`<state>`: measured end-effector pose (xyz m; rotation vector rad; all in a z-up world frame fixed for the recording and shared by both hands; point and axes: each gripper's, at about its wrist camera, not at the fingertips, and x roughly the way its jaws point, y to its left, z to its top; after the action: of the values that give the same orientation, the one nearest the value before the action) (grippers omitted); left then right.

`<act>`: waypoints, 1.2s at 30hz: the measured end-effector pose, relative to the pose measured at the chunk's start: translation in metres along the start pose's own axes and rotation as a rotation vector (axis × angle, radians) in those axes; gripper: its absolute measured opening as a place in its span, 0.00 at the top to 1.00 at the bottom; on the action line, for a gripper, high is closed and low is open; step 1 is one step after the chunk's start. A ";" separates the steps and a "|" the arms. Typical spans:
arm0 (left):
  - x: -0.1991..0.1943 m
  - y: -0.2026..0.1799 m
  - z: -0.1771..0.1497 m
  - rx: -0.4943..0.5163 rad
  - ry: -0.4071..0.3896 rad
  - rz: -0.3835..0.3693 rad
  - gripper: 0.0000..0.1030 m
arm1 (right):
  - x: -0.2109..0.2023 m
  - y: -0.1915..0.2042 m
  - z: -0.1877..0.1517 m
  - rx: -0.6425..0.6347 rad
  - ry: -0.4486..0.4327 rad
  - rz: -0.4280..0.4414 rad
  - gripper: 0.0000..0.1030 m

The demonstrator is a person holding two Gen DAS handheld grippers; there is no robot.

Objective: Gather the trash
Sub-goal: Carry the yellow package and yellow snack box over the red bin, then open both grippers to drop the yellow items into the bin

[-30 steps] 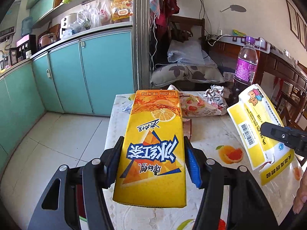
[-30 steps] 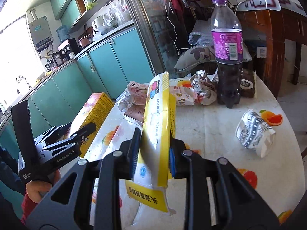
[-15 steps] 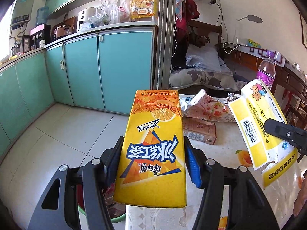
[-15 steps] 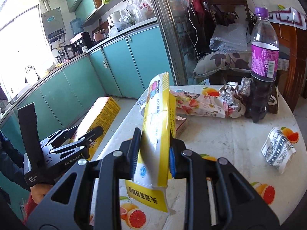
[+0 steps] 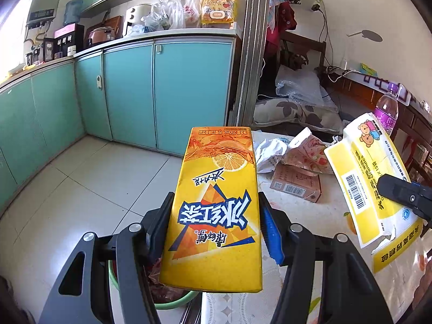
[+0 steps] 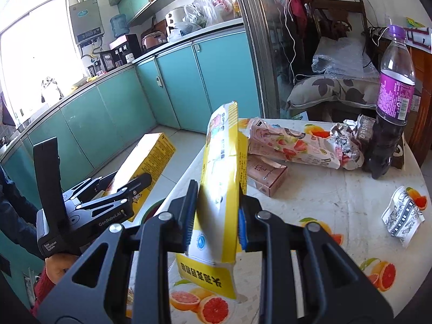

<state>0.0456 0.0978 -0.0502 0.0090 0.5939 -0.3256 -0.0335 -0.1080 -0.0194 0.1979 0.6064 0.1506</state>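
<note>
My left gripper (image 5: 214, 224) was clamped on the yellow tea carton (image 5: 216, 205), held in the air past the table's edge, over tiled floor (image 5: 89, 189). Below it, at 7 o'clock, a green bin (image 5: 175, 301) showed only a strip of rim and some reddish contents; the carton and my fingers hid the rest. My right gripper (image 6: 214, 225) was pinched nearly closed on a flattened yellow wrapper (image 6: 220, 189), held upright above the table (image 6: 332, 197).

From the right wrist, a pink box (image 6: 266, 175) lay at 1 o'clock of the wrapper, a strawberry packet (image 6: 294, 145) beyond it, then crumpled foil (image 6: 348, 140) against a purple-labelled bottle (image 6: 391, 110). A printed wrapper (image 6: 403, 217) lay alone at 3 o'clock. The box's near end was hidden behind the yellow wrapper. Teal cabinets (image 5: 172, 91) stood at 11 o'clock.
</note>
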 end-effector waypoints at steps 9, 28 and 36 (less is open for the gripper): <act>0.004 0.044 -0.004 -0.107 0.029 0.057 0.45 | 0.016 0.022 0.006 -0.046 0.019 0.029 0.75; 0.016 0.098 -0.028 -0.198 0.126 0.189 0.45 | 0.102 0.105 0.043 -0.186 0.122 0.158 0.75; 0.021 0.110 -0.032 -0.225 0.165 0.227 0.45 | 0.150 0.107 0.040 -0.144 0.213 0.196 0.75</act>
<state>0.0778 0.1989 -0.0982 -0.1135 0.7830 -0.0360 0.1021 0.0202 -0.0452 0.1021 0.7849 0.4071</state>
